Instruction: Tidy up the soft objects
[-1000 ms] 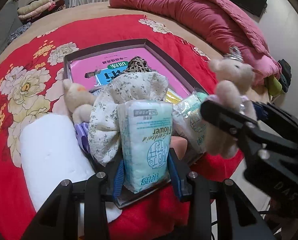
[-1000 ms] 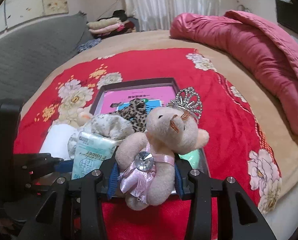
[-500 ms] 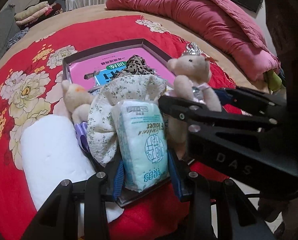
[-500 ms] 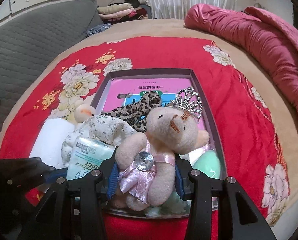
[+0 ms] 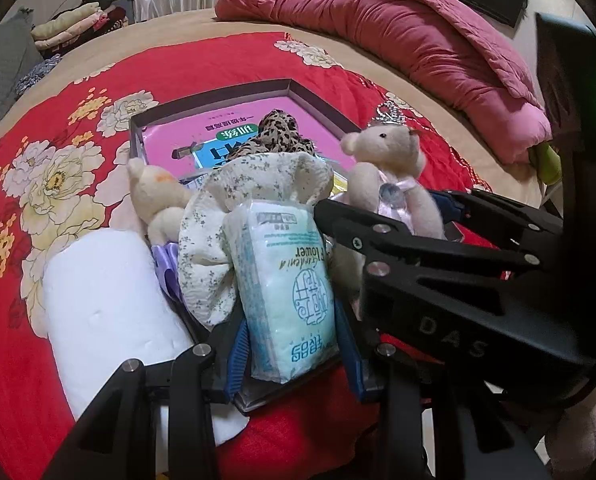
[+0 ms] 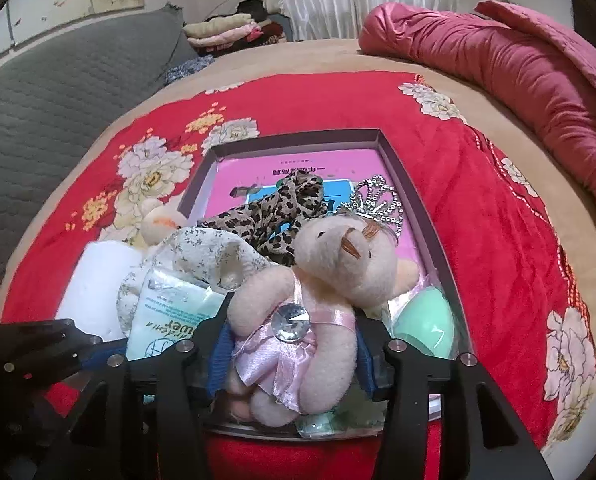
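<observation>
My left gripper (image 5: 292,330) is shut on a pale green tissue pack (image 5: 288,284), held over the near end of a grey tray (image 5: 226,98). My right gripper (image 6: 294,350) is shut on a cream teddy bear (image 6: 329,276) with a pink ribbon dress and a silver crown (image 6: 373,202), also over the tray's near end. The bear (image 5: 389,172) and the right gripper (image 5: 437,240) show in the left wrist view. In the tray lie a floral cloth (image 5: 258,184), a leopard-print cloth (image 6: 282,208) and a pink book (image 6: 250,176).
A white roll (image 5: 106,304) and a second small bear (image 5: 158,196) lie left of the tray on the red floral blanket (image 6: 477,220). A green egg-shaped object (image 6: 421,324) sits in the tray's right corner. A pink quilt (image 6: 497,48) lies beyond.
My right gripper has carried the crowned bear left and forward, over the tray and closer to the left gripper. The left gripper holds the tissue pack almost still.
</observation>
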`<state>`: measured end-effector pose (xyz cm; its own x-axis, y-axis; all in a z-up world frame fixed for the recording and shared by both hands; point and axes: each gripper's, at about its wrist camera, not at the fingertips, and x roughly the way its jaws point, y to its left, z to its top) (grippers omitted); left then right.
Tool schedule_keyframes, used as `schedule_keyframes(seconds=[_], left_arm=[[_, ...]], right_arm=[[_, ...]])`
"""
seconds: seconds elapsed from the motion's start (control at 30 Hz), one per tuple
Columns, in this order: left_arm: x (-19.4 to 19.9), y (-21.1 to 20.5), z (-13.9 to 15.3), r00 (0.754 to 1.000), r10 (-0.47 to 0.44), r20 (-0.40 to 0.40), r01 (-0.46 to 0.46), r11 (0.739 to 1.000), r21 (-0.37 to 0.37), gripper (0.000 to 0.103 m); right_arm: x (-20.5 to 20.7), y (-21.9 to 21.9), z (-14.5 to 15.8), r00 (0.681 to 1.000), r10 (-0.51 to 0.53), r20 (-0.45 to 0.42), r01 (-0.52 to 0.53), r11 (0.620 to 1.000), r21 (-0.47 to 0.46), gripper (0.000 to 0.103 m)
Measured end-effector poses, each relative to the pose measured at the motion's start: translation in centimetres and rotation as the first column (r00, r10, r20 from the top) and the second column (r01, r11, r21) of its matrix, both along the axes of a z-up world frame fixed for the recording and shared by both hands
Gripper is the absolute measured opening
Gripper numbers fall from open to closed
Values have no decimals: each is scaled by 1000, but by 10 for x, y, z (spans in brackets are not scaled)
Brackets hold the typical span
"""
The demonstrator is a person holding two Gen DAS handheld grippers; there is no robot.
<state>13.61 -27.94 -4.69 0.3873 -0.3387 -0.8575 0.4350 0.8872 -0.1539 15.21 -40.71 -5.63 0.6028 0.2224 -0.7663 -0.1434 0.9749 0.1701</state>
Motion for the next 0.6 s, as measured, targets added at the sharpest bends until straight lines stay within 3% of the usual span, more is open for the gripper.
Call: schedule_keyframes(seconds=[0.07, 0.13, 0.33, 0.5, 0.6], left_arm=[[0, 1, 0, 1000, 0, -3, 0, 1000, -8, 41], [1, 1, 1, 1000, -1, -6, 1, 1000, -14, 41], [1, 2, 2, 1000, -2, 1, 2, 1000, -12, 41], [2, 6, 9, 1000, -2, 22, 3, 999, -46, 57], [3, 10, 15, 999, 12, 39, -9, 998, -70, 59]], right_arm=[[-1, -3, 1, 1000, -14, 7, 14, 1000, 16, 70], [-4, -6, 5, 999, -26, 29, 25, 999, 35, 75], [-20, -11, 24, 992, -58, 115, 53, 997, 52, 75], [-38, -23, 45, 978, -113, 177, 104, 993, 57, 75], [-50, -32, 57, 967, -145, 209, 131, 988, 79, 76]])
